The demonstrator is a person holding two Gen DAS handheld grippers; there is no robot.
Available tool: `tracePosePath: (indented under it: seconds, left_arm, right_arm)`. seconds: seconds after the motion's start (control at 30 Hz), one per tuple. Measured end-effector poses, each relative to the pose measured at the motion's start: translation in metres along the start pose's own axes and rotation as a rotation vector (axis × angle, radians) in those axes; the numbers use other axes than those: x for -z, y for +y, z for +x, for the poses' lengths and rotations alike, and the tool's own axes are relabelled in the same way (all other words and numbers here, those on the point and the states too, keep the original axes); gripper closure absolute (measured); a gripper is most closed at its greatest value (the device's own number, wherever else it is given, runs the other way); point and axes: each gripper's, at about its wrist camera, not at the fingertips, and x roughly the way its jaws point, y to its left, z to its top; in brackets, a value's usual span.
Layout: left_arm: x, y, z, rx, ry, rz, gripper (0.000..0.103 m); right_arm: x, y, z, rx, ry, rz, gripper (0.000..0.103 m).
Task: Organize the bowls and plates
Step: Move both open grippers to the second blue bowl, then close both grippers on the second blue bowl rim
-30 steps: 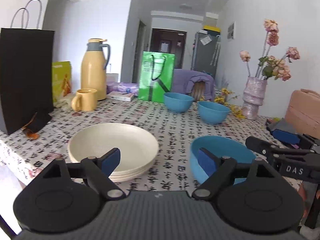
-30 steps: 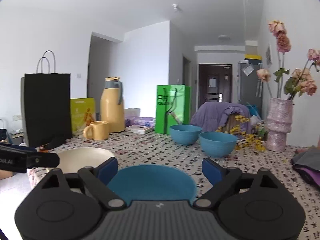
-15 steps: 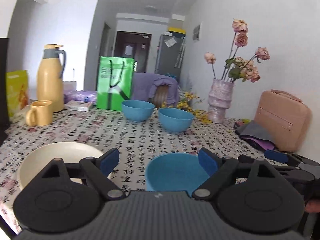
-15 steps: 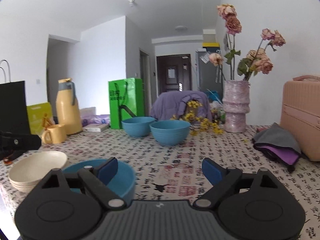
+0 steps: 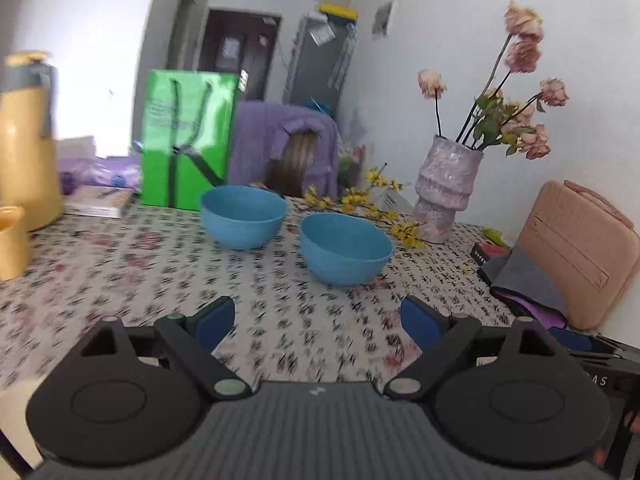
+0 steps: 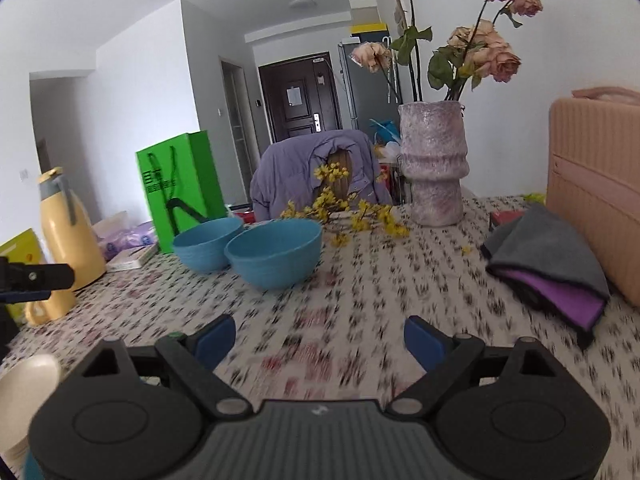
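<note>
Two blue bowls stand side by side on the patterned tablecloth, the farther one (image 5: 244,216) (image 6: 204,242) to the left of the nearer one (image 5: 346,254) (image 6: 276,254). My left gripper (image 5: 316,320) hovers short of the nearer bowl; its jaws are opening with nothing between them. My right gripper (image 6: 320,338) is open and empty, aimed at bare cloth to the right of the bowls. A stack of cream plates (image 6: 28,384) shows at the lower left edge of the right wrist view. The left gripper's tip (image 6: 36,278) juts in above them.
A mauve vase of dried roses (image 5: 444,196) (image 6: 434,168) stands behind the bowls, with yellow sprigs (image 6: 352,216) at its foot. At the right lie folded grey and purple cloths (image 6: 552,264) and a pink case (image 5: 580,248). A green bag (image 5: 186,140), yellow thermos (image 6: 68,228) and mug (image 5: 12,240) stand at the left.
Both views have swung right and forward. The cream plates and the near blue bowl left the left wrist view; the two far bowls are now closer. The left jaws stand slightly wider.
</note>
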Motion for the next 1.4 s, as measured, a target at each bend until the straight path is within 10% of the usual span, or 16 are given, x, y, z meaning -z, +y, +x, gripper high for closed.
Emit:
tracePosePath:
  seconds: [0.37, 0.63, 0.77, 0.83, 1.4]
  left_arm:
    - [-0.076, 0.014, 0.195, 0.026, 0.194, -0.054, 0.023]
    - [-0.079, 0.038, 0.269, -0.075, 0.272, -0.147, 0.038]
    - [-0.076, 0.039, 0.287, -0.055, 0.303, -0.147, 0.052]
    - [-0.074, 0.037, 0.296, -0.024, 0.338, -0.134, 0.086]
    - [-0.080, 0.007, 0.233, -0.037, 0.331, -0.134, 0.093]
  right_arm:
    - [-0.088, -0.013, 0.172, -0.059, 0.143, 0.130, 0.015]
    - [-0.097, -0.002, 0.272, -0.026, 0.283, 0.160, 0.044]
    - [-0.092, 0.000, 0.291, 0.001, 0.311, 0.177, 0.066]
    - [-0.091, -0.001, 0.298, 0.003, 0.329, 0.172, 0.082]
    - [-0.107, 0.011, 0.231, 0.001, 0.265, 0.095, 0.092]
